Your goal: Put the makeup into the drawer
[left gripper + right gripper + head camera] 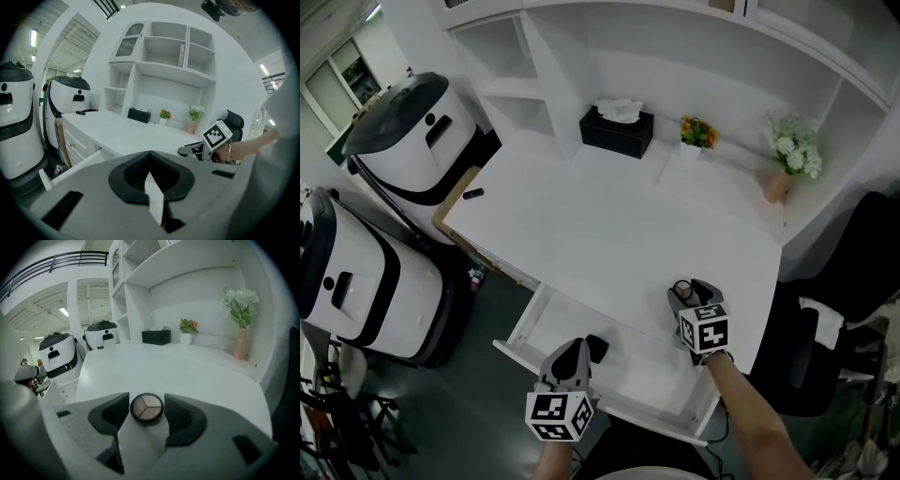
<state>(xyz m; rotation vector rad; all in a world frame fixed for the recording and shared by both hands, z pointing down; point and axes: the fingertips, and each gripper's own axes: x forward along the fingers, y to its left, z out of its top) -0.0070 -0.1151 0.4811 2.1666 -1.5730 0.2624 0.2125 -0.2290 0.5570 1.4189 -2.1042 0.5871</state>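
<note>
My right gripper (pixel 146 400) is shut on a round makeup compact (pixel 146 408) with a black rim and three beige powder shades. In the head view this gripper (pixel 684 292) hovers at the white desk's (pixel 609 234) front right edge, just above the open white drawer (pixel 525 330). The compact (pixel 679 289) shows there only as a dark ring at its tip. My left gripper (pixel 577 349) is over the drawer's front left part. Its jaws (pixel 150 154) are shut with nothing between them. A small dark object (pixel 597 348) lies in the drawer right beside its tip.
At the desk's back stand a black tissue box (pixel 617 130), a small pot of orange flowers (pixel 697 132) and a vase of white flowers (pixel 792 150). A small black item (pixel 472 193) lies at the left edge. White-and-black machines (pixel 411 136) stand left, a black chair (pixel 862 272) right.
</note>
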